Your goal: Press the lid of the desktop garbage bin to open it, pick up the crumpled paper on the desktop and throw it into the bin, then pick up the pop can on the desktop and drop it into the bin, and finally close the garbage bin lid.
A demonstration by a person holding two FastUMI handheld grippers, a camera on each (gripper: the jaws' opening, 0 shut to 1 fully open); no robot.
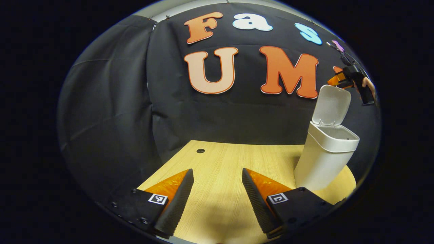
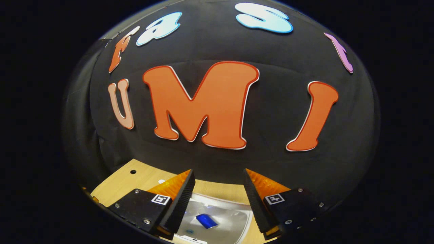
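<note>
Right gripper view looked down into the open bin (image 2: 234, 217), where a blue can (image 2: 206, 221) lay inside. The right gripper (image 2: 217, 200) hung above it, spread wide and empty. The lid (image 1: 331, 105) stood up. Closing it would need a gentle push from behind.

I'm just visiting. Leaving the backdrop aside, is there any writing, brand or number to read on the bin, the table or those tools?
No readable words or numbers.
Square markers on the left gripper and right gripper: black-and-white patterns, not text.
Garbage bin and its raised lid: plain white, no print visible.
Blue object inside the bin: too blurred to read.
</note>
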